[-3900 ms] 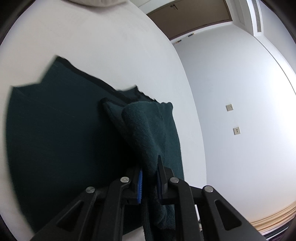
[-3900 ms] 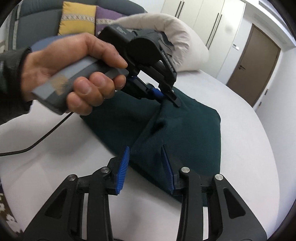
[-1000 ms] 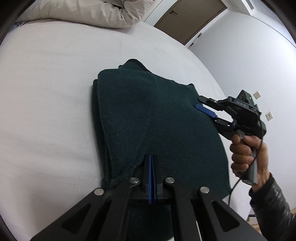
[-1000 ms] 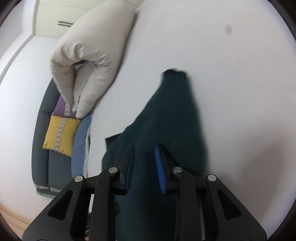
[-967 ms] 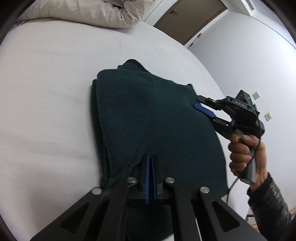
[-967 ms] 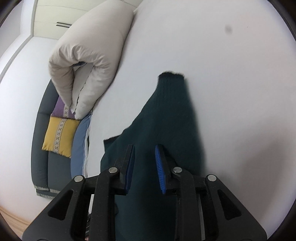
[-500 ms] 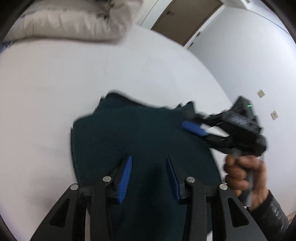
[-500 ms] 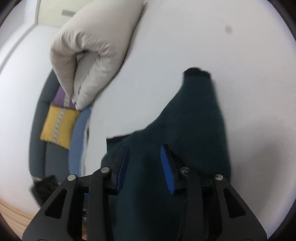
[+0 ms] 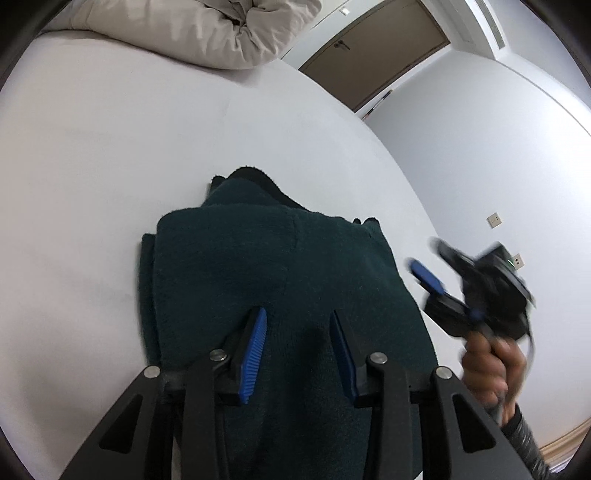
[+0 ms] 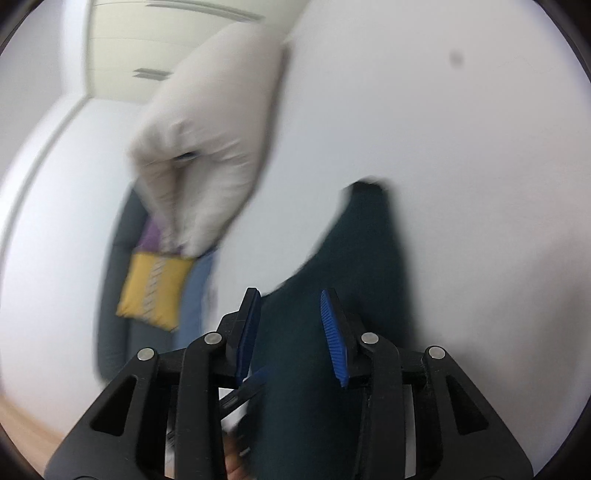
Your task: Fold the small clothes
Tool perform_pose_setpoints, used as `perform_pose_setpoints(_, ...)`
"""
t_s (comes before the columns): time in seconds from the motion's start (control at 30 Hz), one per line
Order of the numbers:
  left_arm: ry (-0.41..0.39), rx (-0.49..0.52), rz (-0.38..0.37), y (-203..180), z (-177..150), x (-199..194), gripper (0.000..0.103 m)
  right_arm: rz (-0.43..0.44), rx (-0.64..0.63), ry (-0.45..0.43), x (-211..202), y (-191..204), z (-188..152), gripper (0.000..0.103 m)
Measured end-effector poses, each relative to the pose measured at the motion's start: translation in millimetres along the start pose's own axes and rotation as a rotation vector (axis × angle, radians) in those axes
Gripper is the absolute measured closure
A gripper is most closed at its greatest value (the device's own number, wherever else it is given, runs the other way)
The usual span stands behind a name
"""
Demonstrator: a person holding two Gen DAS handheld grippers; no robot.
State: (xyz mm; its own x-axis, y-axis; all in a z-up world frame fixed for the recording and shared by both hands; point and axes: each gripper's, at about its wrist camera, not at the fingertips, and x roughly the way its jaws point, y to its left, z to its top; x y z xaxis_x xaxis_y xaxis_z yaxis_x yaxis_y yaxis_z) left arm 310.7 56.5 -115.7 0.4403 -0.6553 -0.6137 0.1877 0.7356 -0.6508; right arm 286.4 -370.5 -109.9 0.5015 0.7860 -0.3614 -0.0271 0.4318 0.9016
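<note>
Lying folded on the white bed [image 9: 110, 155], the dark green garment [image 9: 266, 280] fills the lower centre of the left wrist view. Left gripper [image 9: 297, 354] at bottom centre, jaws just parted to a moderate gap above the cloth, pads pressing nothing. Right gripper [image 9: 430, 264] at right edge, blurred, in a hand [image 9: 487, 363], clear of the garment's edge; jaws likewise partly open, empty. Pillow [image 9: 207, 29] upper left.
</note>
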Motion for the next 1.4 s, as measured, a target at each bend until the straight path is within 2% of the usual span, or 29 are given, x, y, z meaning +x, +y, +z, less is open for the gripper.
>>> perform_pose_setpoints(0.1, -0.004, -0.011, -0.01, 1.9, -0.7, 0.5, 0.064, 0.08, -0.068, 0.08, -5.4, 15.5, -34.0, 0.068)
perform_pose_setpoints(0.13, -0.005, -0.006, -0.006, 1.4, -0.7, 0.8, 0.064, 0.074, -0.086, 0.127, -3.7, 15.2, -50.0, 0.061)
perform_pose_setpoints(0.2, -0.009, 0.008, 0.001, 0.3, -3.2, 0.7, 0.064, 0.031, -0.103, 0.181, -1.0, 1.4, -73.6, 0.058)
perform_pose_setpoints(0.27, -0.011, 0.004, -0.008, 0.8, -3.0, 0.2, 0.064, 0.073, -0.079, 0.154, -10.3, -13.6, -81.2, 0.064)
perform_pose_setpoints(0.33, -0.014, -0.028, -0.037, 5.0, -2.2, -3.3, 0.064, 0.086, -0.027, 0.122, -26.1, -20.2, -81.9, 0.064)
perform_pose_setpoints(0.4, -0.017, -0.082, -0.07, 14.5, -4.1, -14.3, 0.064, 0.028, -0.051, 0.087, -45.0, -16.5, -82.8, 0.062)
perform_pose_setpoints(0.47, -0.035, -0.11, -0.067, 21.9, -5.9, -30.5, 0.063, -0.03, -0.063, 0.054, -61.9, -12.1, -82.9, 0.053)
perform_pose_setpoints(0.53, -0.08, -0.128, -0.054, 31.2, -9.7, -53.2, 0.053, -0.067, -0.069, 0.011, -77.9, -10.9, -79.1, 0.042)
perform_pose_setpoints(0.6, -0.102, -0.178, -0.053, 45.0, -13.0, -66.5, 0.043, -0.087, -0.058, -0.015, -94.7, -15.3, -72.1, 0.038)
perform_pose_setpoints(0.7, -0.073, -0.227, -0.01, 60.8, -18.8, -69.0, 0.042, -0.081, -0.025, -0.018, -102.2, -19.6, -63.6, 0.038)
perform_pose_setpoints(0.8, -0.022, -0.252, -0.034, 65.6, -24.2, -60.8, 0.04, -0.086, -0.021, 0.031, -99.7, -25.2, -60.5, 0.038)
perform_pose_setpoints(1.0, 0.031, -0.281, -0.05, 61.1, -18.3, -46.4, 0.03, -0.124, 0.024, 0.096, -56.3, -38.0, -66.4, 0.038)
perform_pose_setpoints(1.1, 0.051, -0.295, -0.041, 59.9, -14.0, -40.2, 0.03, -0.123, 0.007, 0.114, -45.3, -38.3, -67.8, 0.038)
perform_pose_setpoints(1.27, 0.056, -0.355, -0.086, 67.1, -5.3, -28.3, 0.03, -0.119, 0.004, 0.147, -25.2, -35.3, -67.4, 0.038)
perform_pose_setpoints(1.4, 0.1, -0.303, -0.072, 53.9, 3.0, -12.4, 0.031, -0.142, -0.006, 0.16, -13.8, -32.6, -67.1, 0.038)
